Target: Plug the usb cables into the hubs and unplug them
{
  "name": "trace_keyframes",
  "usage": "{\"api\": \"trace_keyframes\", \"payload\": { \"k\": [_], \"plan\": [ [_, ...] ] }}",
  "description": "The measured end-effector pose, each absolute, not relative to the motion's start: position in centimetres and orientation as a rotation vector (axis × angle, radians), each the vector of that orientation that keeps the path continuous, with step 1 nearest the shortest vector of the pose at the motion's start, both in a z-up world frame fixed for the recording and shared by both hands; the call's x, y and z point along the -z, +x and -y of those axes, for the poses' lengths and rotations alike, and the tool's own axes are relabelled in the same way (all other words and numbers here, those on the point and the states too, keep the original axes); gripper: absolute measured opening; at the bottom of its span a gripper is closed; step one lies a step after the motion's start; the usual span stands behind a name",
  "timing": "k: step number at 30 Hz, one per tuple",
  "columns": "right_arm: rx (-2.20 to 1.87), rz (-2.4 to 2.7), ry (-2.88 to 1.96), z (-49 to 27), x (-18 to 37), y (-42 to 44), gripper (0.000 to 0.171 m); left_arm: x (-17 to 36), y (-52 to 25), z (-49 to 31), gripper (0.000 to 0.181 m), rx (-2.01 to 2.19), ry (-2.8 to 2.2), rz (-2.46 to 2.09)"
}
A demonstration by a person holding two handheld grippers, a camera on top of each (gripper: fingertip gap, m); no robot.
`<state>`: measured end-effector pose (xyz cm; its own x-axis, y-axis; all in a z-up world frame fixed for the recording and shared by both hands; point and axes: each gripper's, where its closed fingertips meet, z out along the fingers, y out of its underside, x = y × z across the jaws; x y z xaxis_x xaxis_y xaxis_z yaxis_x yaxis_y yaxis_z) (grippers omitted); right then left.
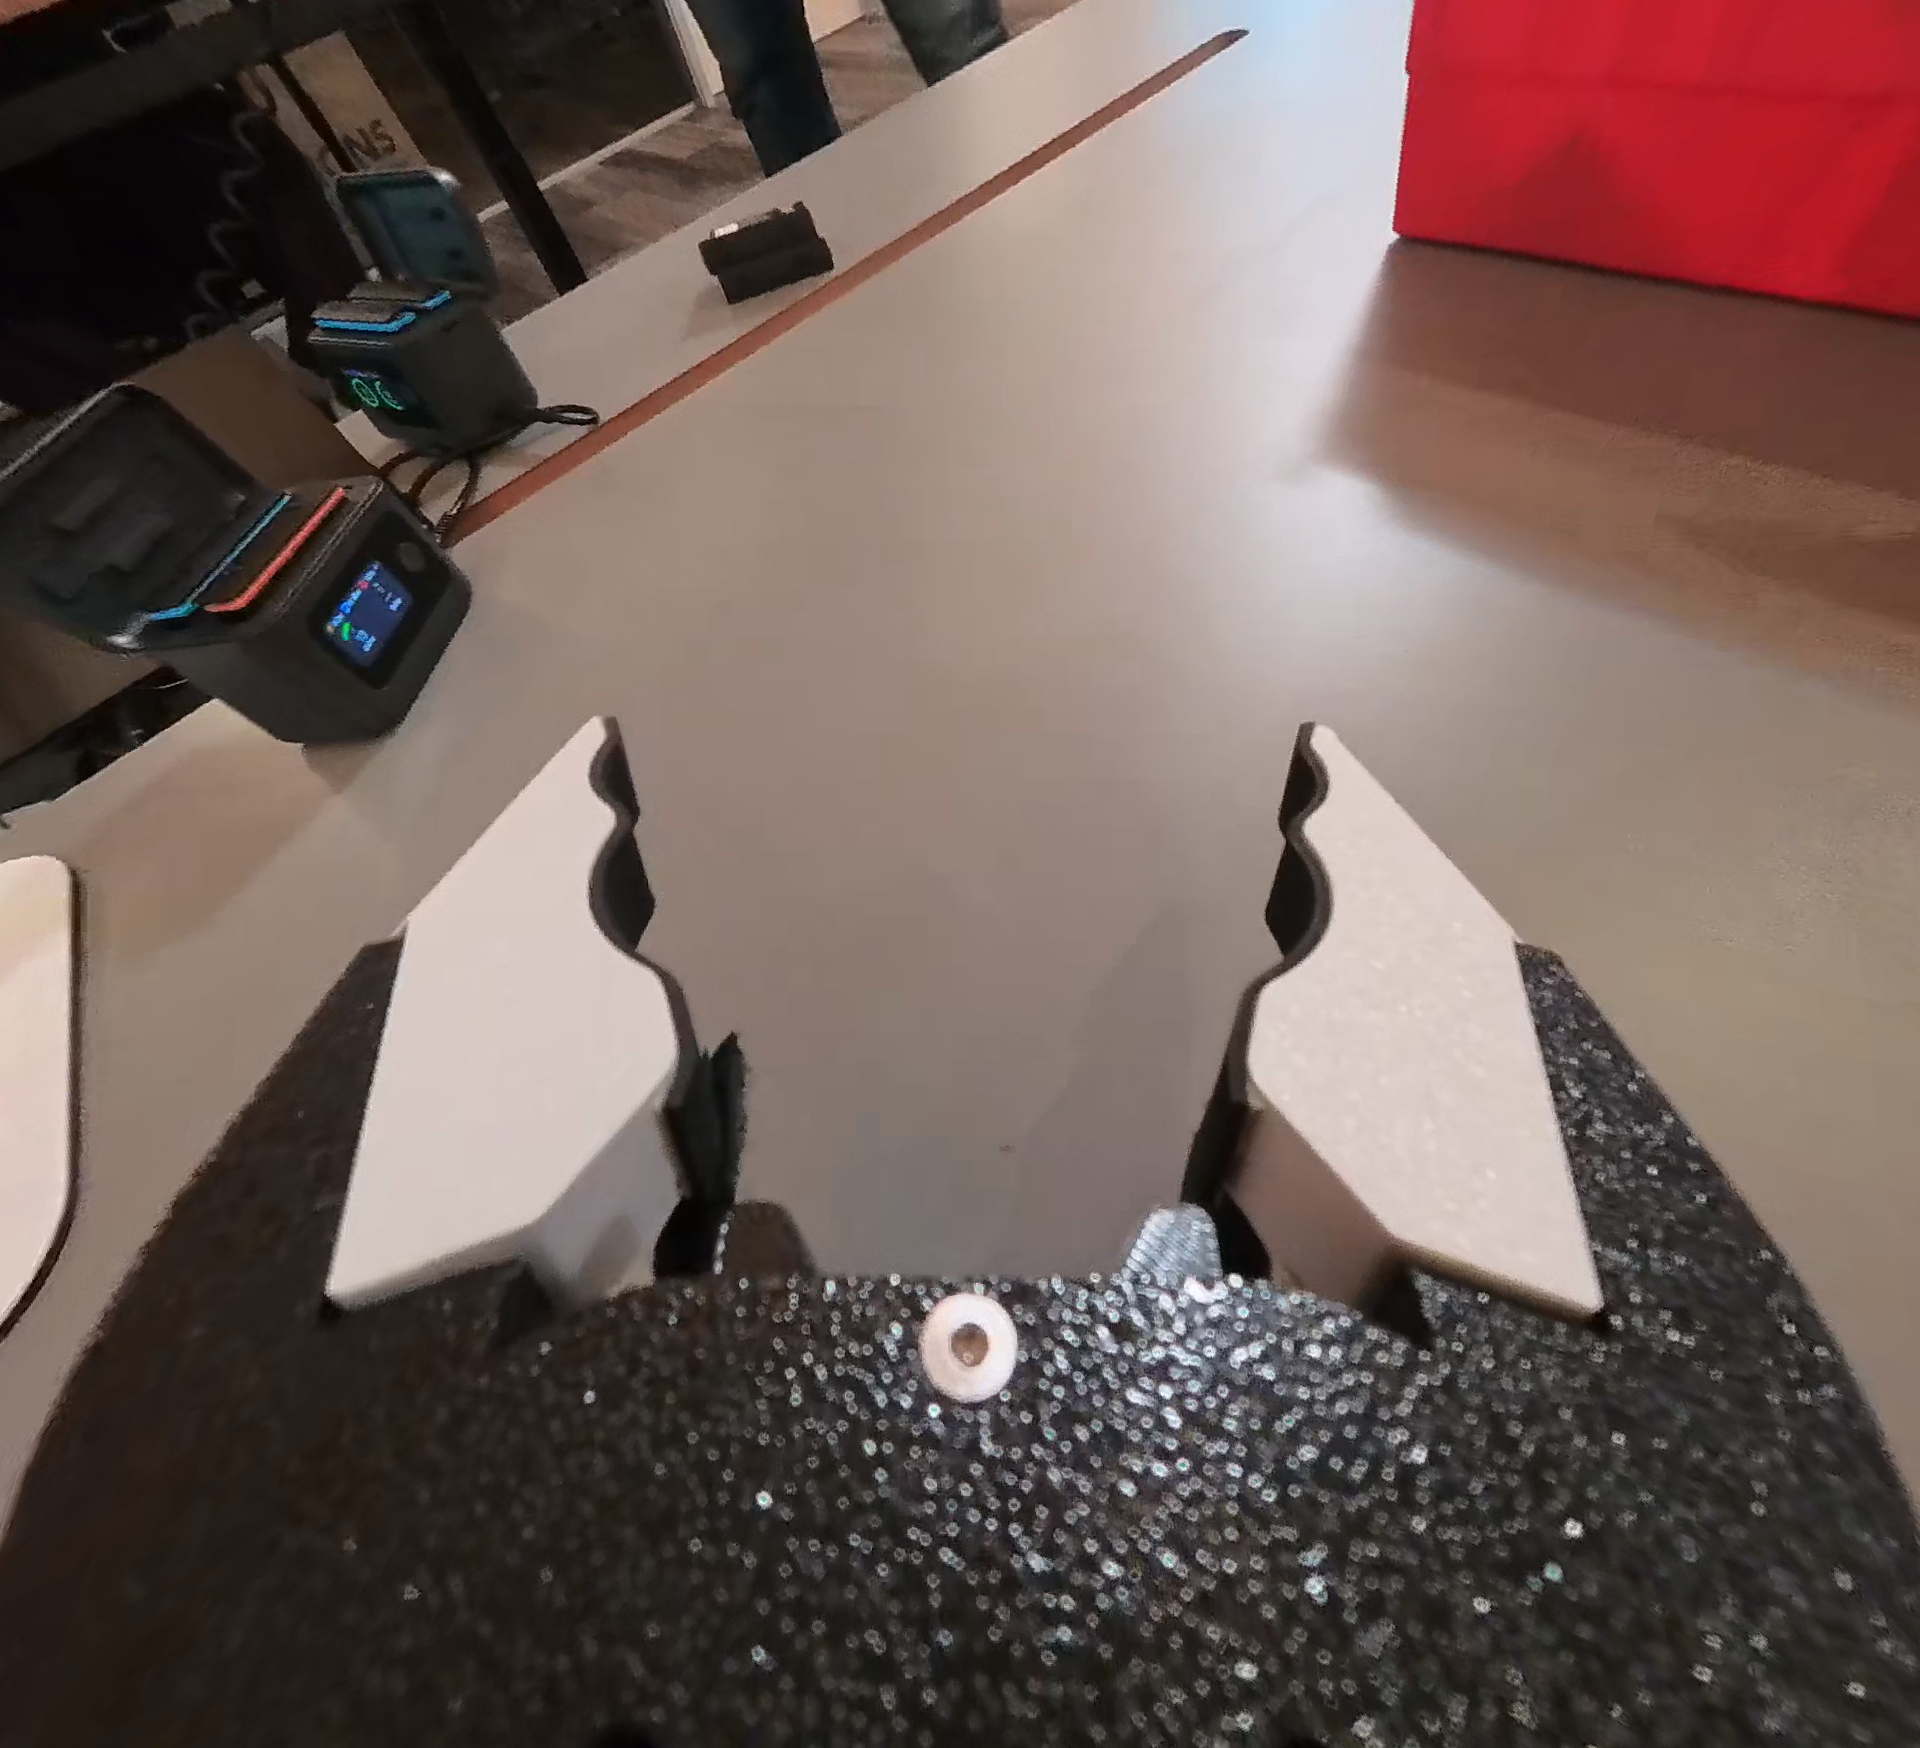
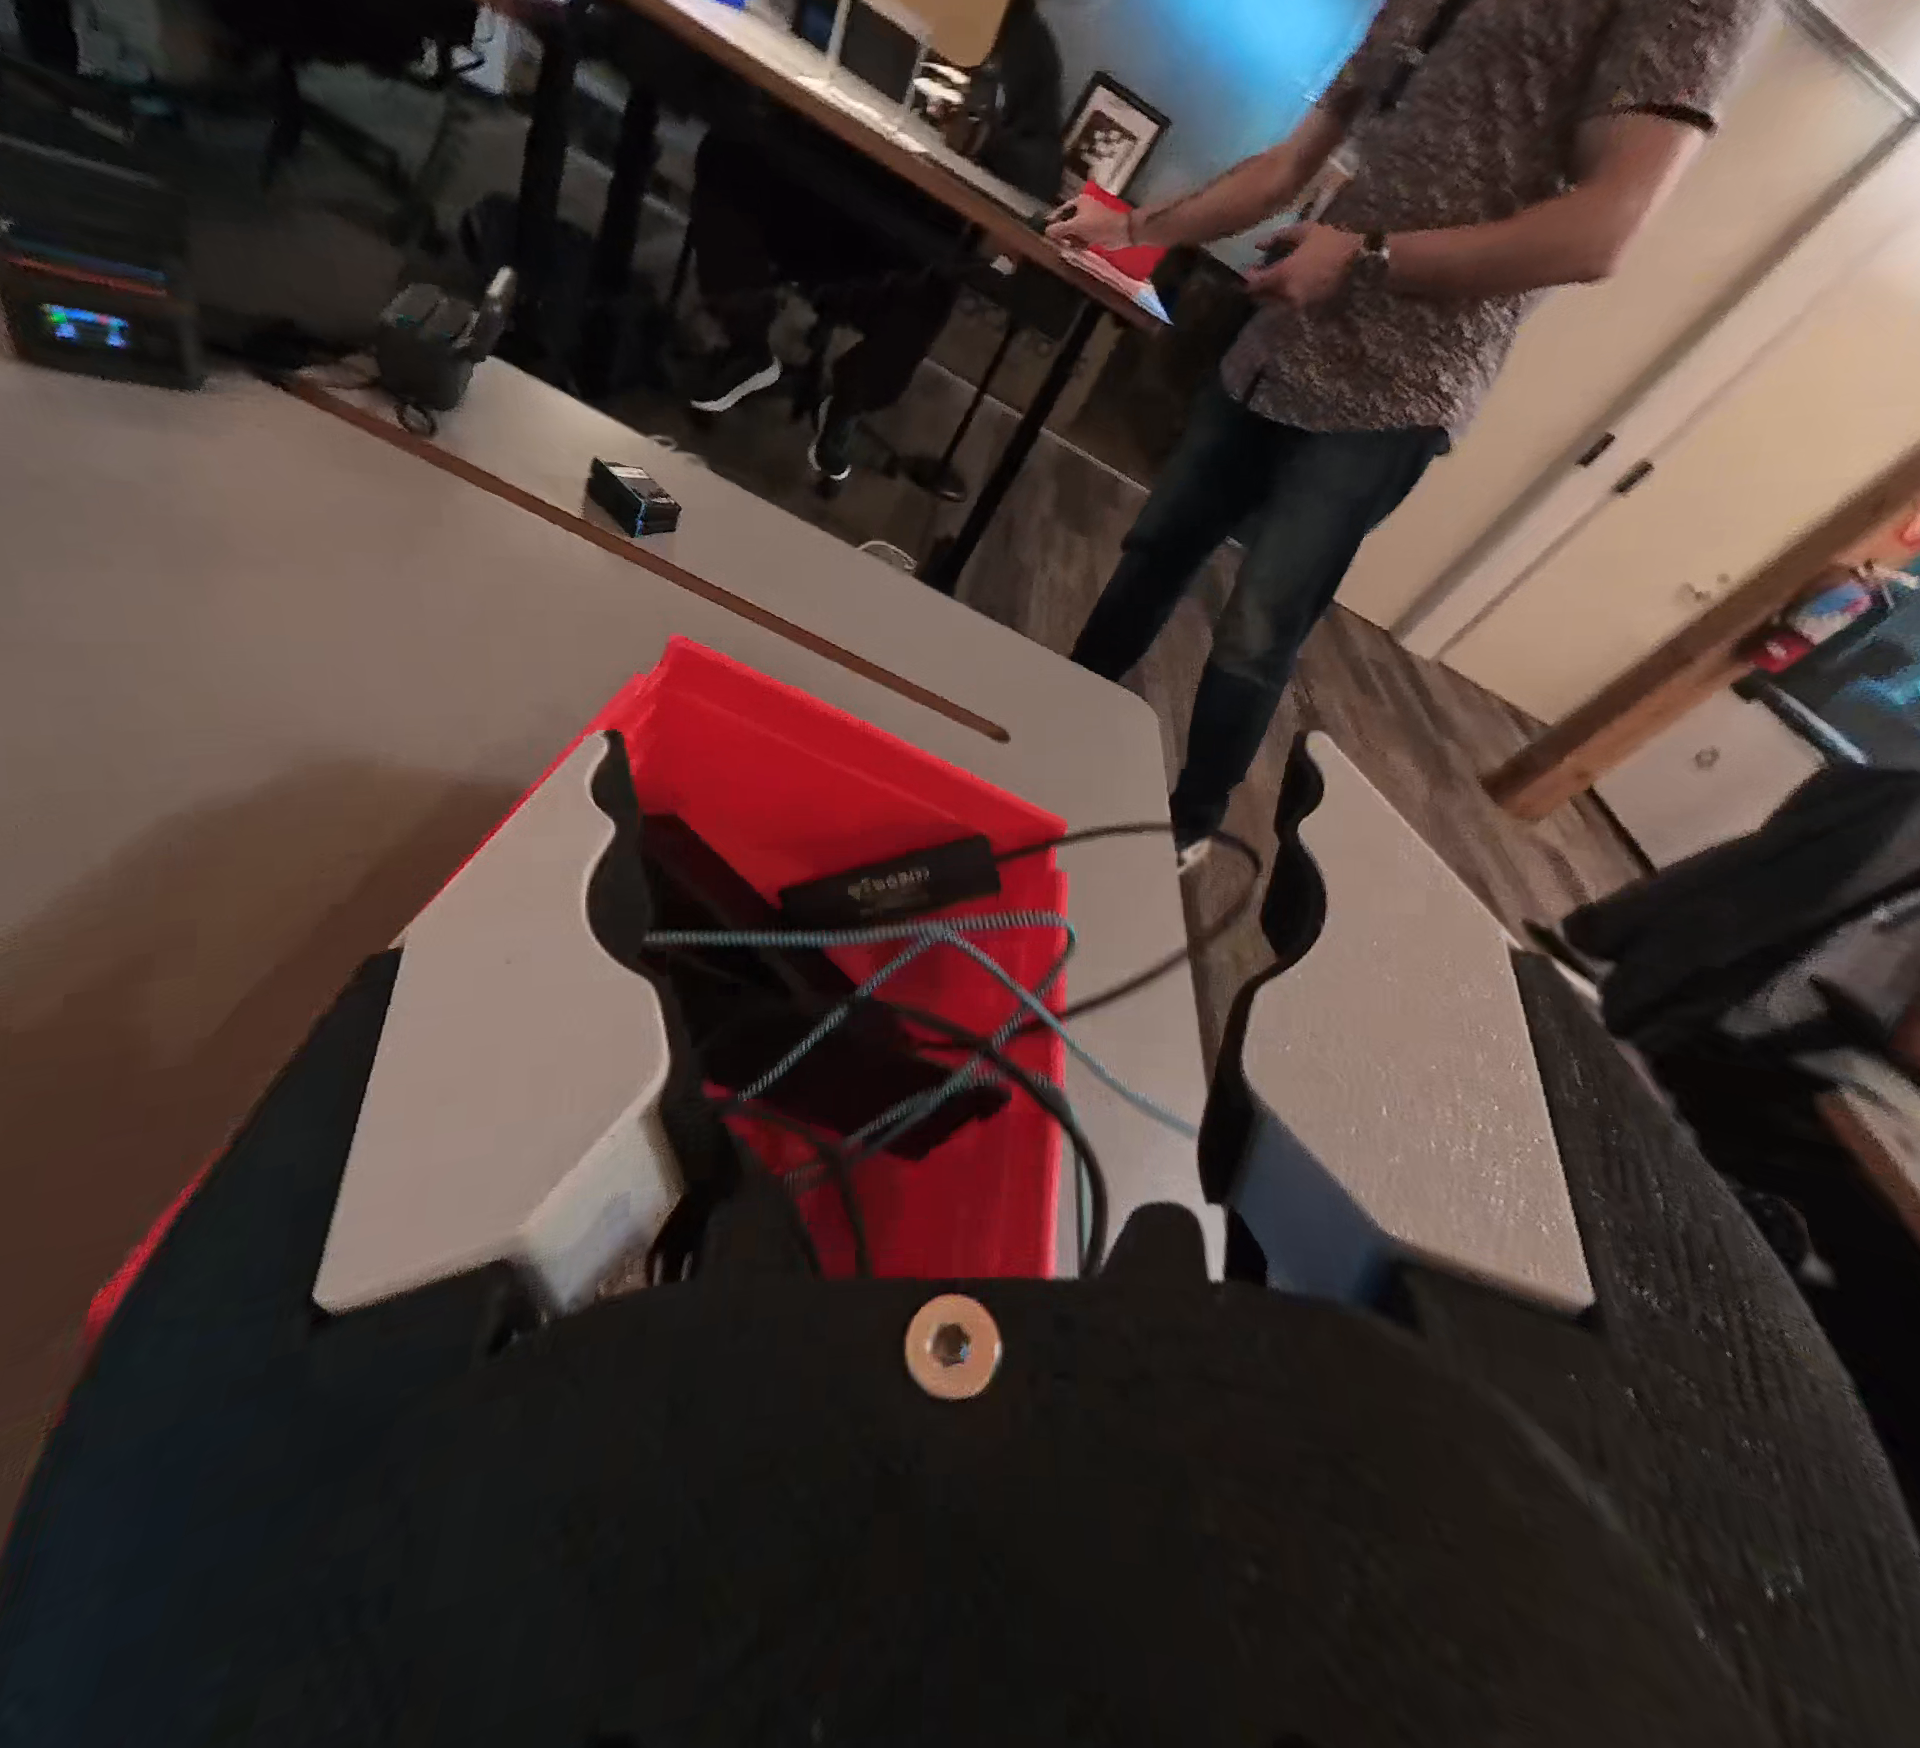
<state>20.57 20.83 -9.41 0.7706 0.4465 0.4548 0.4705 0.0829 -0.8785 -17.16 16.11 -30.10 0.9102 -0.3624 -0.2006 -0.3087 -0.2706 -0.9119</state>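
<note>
In the right wrist view my right gripper [image 2: 961, 748] is open and hangs over a red bin [image 2: 831, 763] on the grey table. The bin holds a slim black USB hub [image 2: 888, 877], at least one more dark hub [image 2: 748, 960], and tangled cables, one teal braided [image 2: 862, 938] and one black [image 2: 1195, 950]. The cables lie between the fingers and nothing is gripped. In the left wrist view my left gripper [image 1: 958, 742] is open and empty over the bare grey table [image 1: 987, 555]. The red bin [image 1: 1662, 88] stands ahead to its right.
Black charging cases with lit screens [image 1: 312, 597] [image 1: 416, 368] stand at the table's left edge. A small black block [image 1: 767, 252] lies beside a long slot [image 1: 883, 254] in the table. A person [image 2: 1403, 296] stands beyond the table's far corner, with desks behind. The small black block [image 1: 767, 252] lies some 35 centimetres from my left tips, 50 centimetres from my right tips. My right wrist view [image 2: 608, 494] looks at it from another angle.
</note>
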Motion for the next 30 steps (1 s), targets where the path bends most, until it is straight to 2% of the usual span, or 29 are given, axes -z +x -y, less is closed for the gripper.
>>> {"api": "trace_keyframes", "payload": {
  "k": [4, 8, 10, 13, 16, 20, 24, 26, 30],
  "plan": [
    [0.013, 0.575, -1.548, -19.1, 10.7, 25.8, 0.120, 30.0, -17.5, -16.0, 0.124, 0.066, -1.864, -0.469],
    [-0.062, 0.415, -1.526, -19.2, 13.5, 30.4, 0.106, 29.2, -17.9, -15.9, 0.130, 0.082, -1.828, -0.440],
    [-0.089, 0.302, -1.532, -20.2, 13.8, 32.3, 0.106, 28.8, -18.1, -15.8, 0.133, 0.075, -1.805, -0.432],
    [-0.182, 0.327, -1.521, -20.7, 13.6, 31.3, 0.105, 28.1, -18.2, -15.3, 0.139, 0.064, -1.809, -0.412],
    [-0.152, 0.367, -1.616, -21.2, 15.5, 31.2, 0.104, 26.0, -17.7, -13.7, 0.145, 0.046, -1.813, -0.388],
    [-0.098, 0.432, -1.841, -21.9, 19.7, 31.7, 0.097, 22.7, -18.6, -9.5, 0.142, -0.104, -1.839, -0.317],
    [-0.131, 0.451, -1.994, -22.0, 22.9, 31.9, 0.089, 21.1, -24.2, -3.6, 0.135, -0.449, -1.963, -0.122],
    [-0.174, 0.453, -2.060, -22.1, 24.3, 31.7, 0.081, 21.7, -27.2, -0.1, 0.132, -0.554, -2.064, -0.013],
    [-0.224, 0.476, -2.185, -22.2, 27.3, 31.3, 0.076, 24.4, -30.3, 5.9, 0.117, -0.585, -2.268, 0.111]
  ]
}}
